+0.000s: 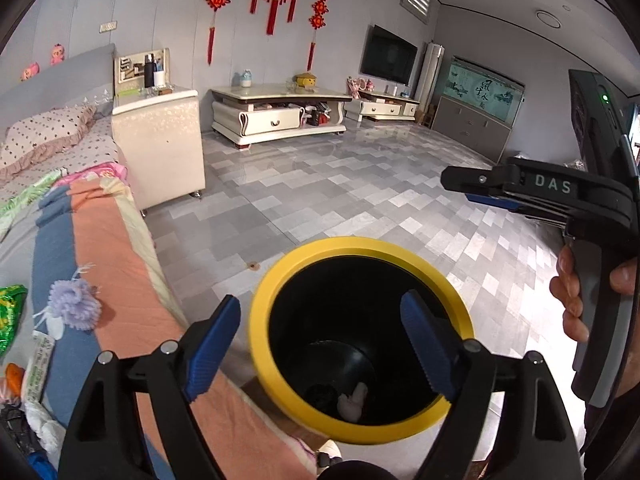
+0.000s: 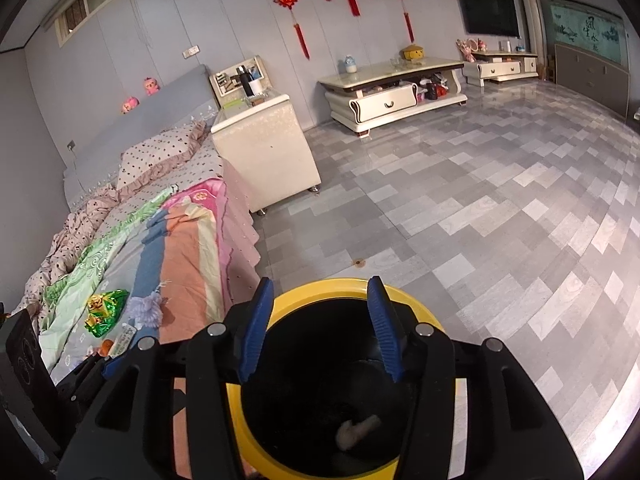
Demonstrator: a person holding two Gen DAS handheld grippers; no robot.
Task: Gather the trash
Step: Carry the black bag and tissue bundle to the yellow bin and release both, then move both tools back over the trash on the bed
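A black trash bin with a yellow rim (image 1: 280, 272) (image 2: 288, 300) stands on the floor beside the bed. At its bottom lie a pale crumpled scrap (image 1: 354, 398) (image 2: 356, 428) and a dark lump (image 1: 320, 394). My left gripper (image 1: 320, 320) hangs open over the bin's mouth with nothing between its blue pads. My right gripper (image 2: 320, 292) is also open and empty above the bin; in the left wrist view it shows from the side (image 1: 452, 180), held by a hand. On the bed lie a green foil wrapper (image 2: 106, 312) (image 1: 8, 312), a lilac pompom (image 1: 74, 306) and a white printed wrapper (image 1: 40, 356).
The bed with a striped blanket (image 2: 184, 248) runs along the left. A white cabinet (image 2: 268, 152) stands at the bed's head end, and a low TV stand (image 2: 392, 92) is against the far wall. Grey tiled floor (image 2: 480, 208) spreads to the right.
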